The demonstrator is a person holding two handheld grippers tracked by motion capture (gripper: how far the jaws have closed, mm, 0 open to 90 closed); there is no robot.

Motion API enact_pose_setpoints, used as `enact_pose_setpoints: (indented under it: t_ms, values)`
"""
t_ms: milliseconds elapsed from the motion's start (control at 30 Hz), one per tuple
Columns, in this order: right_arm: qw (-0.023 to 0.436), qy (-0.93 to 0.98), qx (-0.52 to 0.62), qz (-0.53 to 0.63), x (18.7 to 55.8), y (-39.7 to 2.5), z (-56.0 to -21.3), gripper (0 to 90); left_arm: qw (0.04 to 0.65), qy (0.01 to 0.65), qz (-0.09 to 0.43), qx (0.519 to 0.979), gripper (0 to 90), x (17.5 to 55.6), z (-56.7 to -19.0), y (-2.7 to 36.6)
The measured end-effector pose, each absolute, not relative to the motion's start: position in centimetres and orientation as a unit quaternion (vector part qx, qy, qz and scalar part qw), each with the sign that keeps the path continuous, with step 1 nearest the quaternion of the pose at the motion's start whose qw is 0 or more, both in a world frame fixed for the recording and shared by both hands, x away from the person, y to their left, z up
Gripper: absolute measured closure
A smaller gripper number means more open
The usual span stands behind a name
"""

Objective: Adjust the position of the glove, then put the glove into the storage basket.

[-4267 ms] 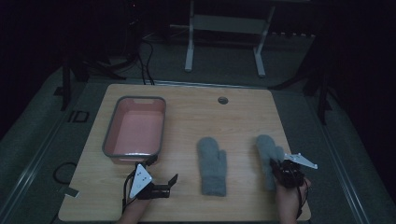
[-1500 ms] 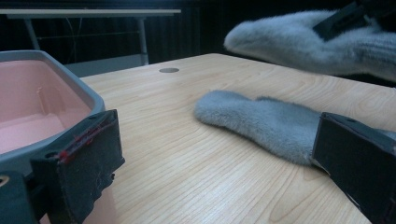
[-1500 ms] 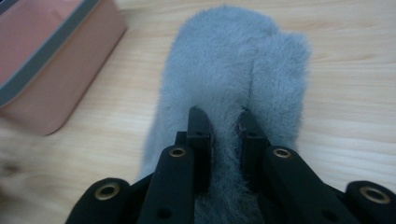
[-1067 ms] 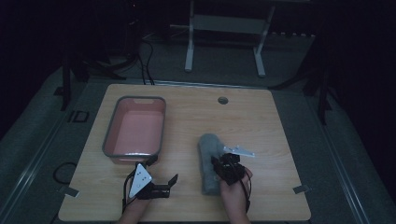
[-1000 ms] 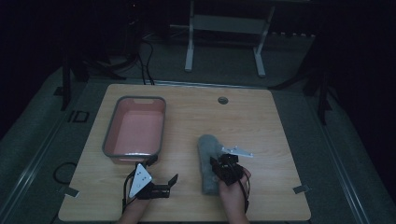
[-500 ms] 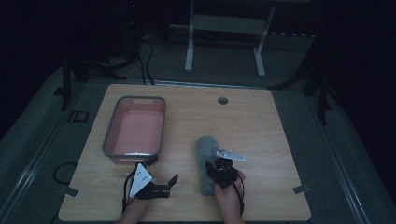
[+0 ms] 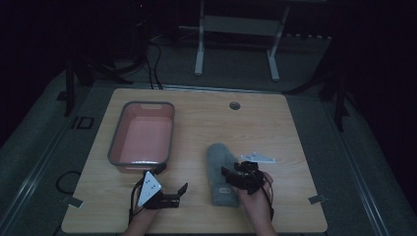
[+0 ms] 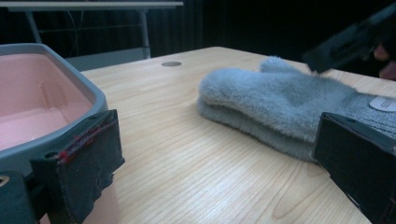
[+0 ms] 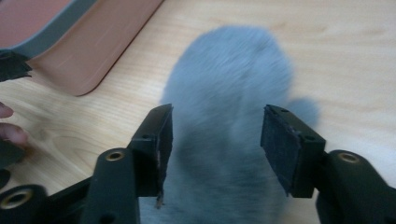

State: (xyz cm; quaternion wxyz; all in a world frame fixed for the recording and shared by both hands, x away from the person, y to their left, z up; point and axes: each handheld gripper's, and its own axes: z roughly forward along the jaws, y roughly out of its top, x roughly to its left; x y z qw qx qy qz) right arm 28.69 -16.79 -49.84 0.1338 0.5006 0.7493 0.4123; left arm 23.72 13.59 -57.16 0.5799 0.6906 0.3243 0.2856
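Two stacked grey fleecy cloth mittens (image 8: 285, 100), their pile soft and matt, lie on a pale wood-grain tabletop (image 8: 187, 158) with a faint sheen. Beyond the left gripper's (image 8: 219, 172) matt black, rough-faced jaws stands a smooth pink plastic tub with a grey rim (image 8: 44, 100). A small pale label (image 8: 384, 103) is sewn at the cuff.

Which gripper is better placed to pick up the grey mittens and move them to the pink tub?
Right, probably. The right gripper hangs open directly over the stacked mittens, a jaw on each side. The left gripper rests open on the table near the tub, apart from the mittens.
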Motion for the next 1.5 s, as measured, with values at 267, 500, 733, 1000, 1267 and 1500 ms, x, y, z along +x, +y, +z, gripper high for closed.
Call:
enact_pose_setpoints:
  t_ms: [267, 500, 733, 1000, 1267, 1500]
  values:
    - [0.105, 0.774, 0.452, 0.429, 30.0, -20.7, -49.4, 13.1, 0.536, 0.351, 0.274, 0.717, 2.1, 23.9, -56.9, 12.8]
    - [0.105, 0.788, 0.410, 0.447, 30.7, -22.5, -50.5, 17.1, 0.513, 0.365, 0.185, 0.755, 2.1, 24.6, -55.4, 10.9]
    - [0.105, 0.794, 0.420, 0.427, 31.0, -22.7, -50.8, 11.6, 0.498, 0.367, 0.150, 0.771, 2.1, 26.1, -54.2, 8.7]
    - [0.100, 0.790, 0.438, 0.416, 32.1, -20.8, -51.6, 37.0, 0.475, 0.373, 0.143, 0.784, 6.9, 28.7, -52.5, 6.6]
    - [0.074, 0.791, 0.468, 0.387, 32.5, -20.9, -53.9, 39.5, 0.441, 0.389, 0.095, 0.804, 13.5, 30.6, -53.5, 4.6]
    - [0.048, 0.797, 0.467, 0.380, 32.9, -21.2, -54.6, 35.1, 0.424, 0.404, 0.070, 0.808, 14.5, 31.9, -54.7, 3.5]
